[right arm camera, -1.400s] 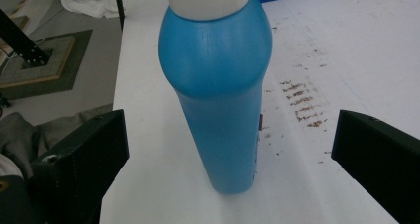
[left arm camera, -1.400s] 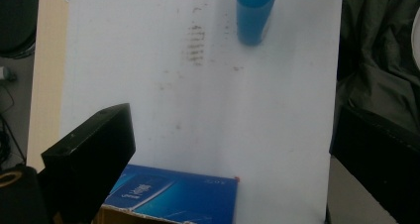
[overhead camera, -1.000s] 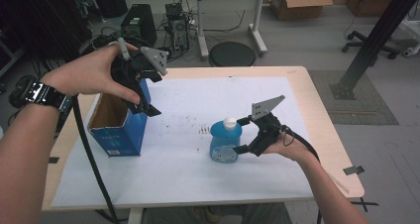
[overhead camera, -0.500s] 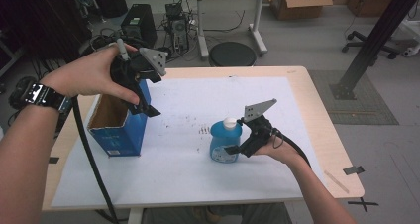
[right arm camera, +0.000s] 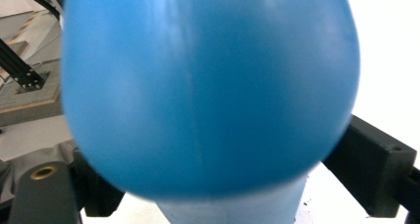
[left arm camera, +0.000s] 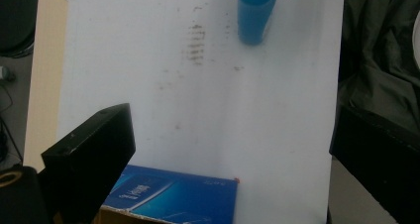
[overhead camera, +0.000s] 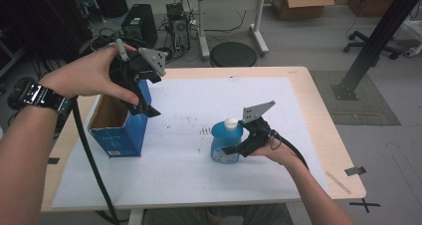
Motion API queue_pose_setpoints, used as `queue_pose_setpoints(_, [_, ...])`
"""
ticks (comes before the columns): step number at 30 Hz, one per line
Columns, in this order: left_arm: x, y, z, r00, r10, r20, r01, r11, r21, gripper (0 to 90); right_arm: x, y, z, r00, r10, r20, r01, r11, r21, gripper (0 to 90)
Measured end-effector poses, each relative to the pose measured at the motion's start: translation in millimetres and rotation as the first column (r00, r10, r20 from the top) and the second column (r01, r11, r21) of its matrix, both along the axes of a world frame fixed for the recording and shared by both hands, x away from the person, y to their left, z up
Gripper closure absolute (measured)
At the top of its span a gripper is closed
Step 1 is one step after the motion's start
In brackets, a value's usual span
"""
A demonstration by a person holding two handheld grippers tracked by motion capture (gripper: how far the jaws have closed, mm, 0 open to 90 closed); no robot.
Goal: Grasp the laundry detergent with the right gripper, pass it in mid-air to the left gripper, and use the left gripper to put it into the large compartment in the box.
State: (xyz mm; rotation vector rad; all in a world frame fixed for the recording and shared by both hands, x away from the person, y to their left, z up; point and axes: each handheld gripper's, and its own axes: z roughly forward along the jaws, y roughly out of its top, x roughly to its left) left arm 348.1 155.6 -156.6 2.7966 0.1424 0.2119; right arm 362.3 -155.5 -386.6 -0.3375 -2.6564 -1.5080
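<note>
While blue bottle (overhead camera: 226, 144) stands upright with white cap on white sheet (overhead camera: 189, 180) near table's middle, my right gripper (overhead camera: 238, 149) has jaws clamped on its lower body. Open blue box (overhead camera: 119, 125) sits well apart at sheet's left. My left gripper (overhead camera: 144, 108) hangs above box, jaws spread wide, holding nothing.

box (overhead camera: 119, 125) left, bottle (overhead camera: 225, 143) right, on table (overhead camera: 318, 120)

A white sheet (overhead camera: 199, 180) covers the table (overhead camera: 318, 110). Far off, on the floor, a round black stool (overhead camera: 233, 54) stands beside another table's leg (overhead camera: 201, 21). A cardboard box (overhead camera: 303, 2) sits farther right.
</note>
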Motion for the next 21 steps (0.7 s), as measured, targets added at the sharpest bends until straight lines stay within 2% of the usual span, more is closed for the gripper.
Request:
queue_pose_setpoints(5, [0.0,-1.1,-0.2,1.0,-0.002,0.0,0.002,1.0,0.001,4.4,0.0,0.4,-0.9,1.0,-0.002,0.007,0.002,1.0,0.003,19.4])
queue_pose_setpoints(21, [1.6,-1.9,-1.0,1.0,0.001,0.002,-0.001,1.0,0.001,4.4,1.7,-0.9,-1.6,0.9999,0.001,0.015,-0.001,1.0,0.009,25.3])
